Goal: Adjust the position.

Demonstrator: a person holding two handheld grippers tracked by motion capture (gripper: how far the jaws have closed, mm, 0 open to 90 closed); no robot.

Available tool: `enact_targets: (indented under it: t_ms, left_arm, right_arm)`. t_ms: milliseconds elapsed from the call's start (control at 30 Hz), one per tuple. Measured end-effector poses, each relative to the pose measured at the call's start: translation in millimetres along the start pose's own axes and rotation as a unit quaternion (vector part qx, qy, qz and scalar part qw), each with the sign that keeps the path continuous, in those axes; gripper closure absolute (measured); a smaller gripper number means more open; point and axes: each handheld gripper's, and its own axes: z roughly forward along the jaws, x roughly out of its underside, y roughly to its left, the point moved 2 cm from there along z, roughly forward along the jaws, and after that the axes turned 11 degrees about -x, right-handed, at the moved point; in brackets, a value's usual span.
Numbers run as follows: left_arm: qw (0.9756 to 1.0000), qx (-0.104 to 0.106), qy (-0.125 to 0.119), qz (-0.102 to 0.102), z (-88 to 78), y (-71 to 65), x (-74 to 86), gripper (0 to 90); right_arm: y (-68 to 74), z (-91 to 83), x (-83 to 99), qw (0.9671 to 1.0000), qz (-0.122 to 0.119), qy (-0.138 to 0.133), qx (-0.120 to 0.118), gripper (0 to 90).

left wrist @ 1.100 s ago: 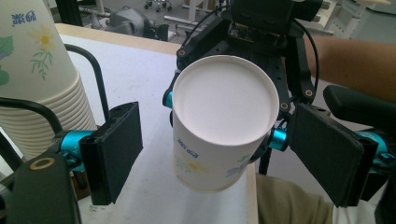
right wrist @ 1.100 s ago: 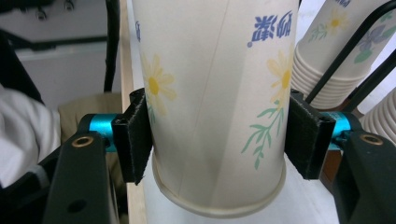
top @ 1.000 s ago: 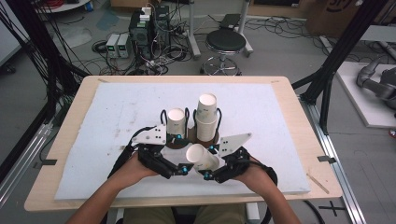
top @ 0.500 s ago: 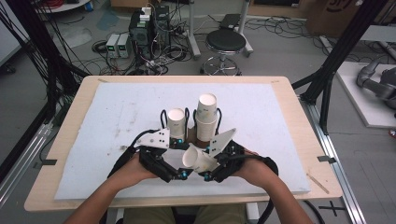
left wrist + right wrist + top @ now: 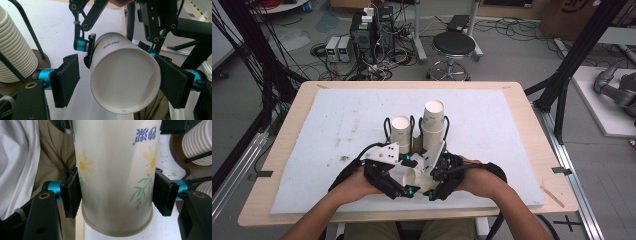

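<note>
Jaws of the right gripper point(image 5: 116, 195) clamp the paper cup point(image 5: 115, 175) on its side above the worktop's point(image 5: 512, 125) near edge, probably presenting its mouth to the left gripper point(image 5: 120, 82), whose jaws stand wide around the rim.

Wooden bench point(image 5: 532, 125) under a stained white foam sheet point(image 5: 337, 130). On the floor beyond its far edge, a black round stool point(image 5: 454, 45), a dark computer tower point(image 5: 367, 30), two small grey boxes point(image 5: 338, 48) and tangled cables point(image 5: 327, 70). Black frame struts point(image 5: 572, 60) at right.
</note>
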Motion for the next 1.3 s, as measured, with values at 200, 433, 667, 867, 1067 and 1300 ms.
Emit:
enact_targets:
  t_ms: [200,433,667,867,1067,1300]
  left_arm:
    - [0.9998,0.012,0.012,0.006,2.0,-1.4,2.5,27.9]
    - [0.9995,0.008,0.017,0.025,2.2,-1.7,3.8,35.4]
    - [0.9997,-0.004,0.003,0.025,-0.6,0.5,4.5,36.7]
    - [0.9997,-0.01,-0.023,0.004,-6.6,6.8,9.7,36.7]
    - [0.9983,-0.026,-0.045,-0.025,-11.3,13.4,17.6,36.6]
    - [0.9952,-0.05,-0.075,-0.039,-16.4,17.8,24.1,36.6]
  right_arm:
    - [1.3,3.5,-4.1,0.9999,0.003,0.009,-0.004,34.0]
    - [-0.6,6.3,-2.4,0.9998,0.014,0.012,-0.012,32.9]
    - [-5.8,1.4,5.7,0.9976,0.041,-0.055,-0.006,20.9]
    - [-3.8,-13.7,17.3,0.9892,0.057,-0.135,0.007,20.7]
    - [-1.6,-24.2,30.0,0.9674,0.072,-0.242,0.025,20.4]
    - [-1.2,-24.6,44.7,0.944,0.097,-0.309,0.065,20.4]
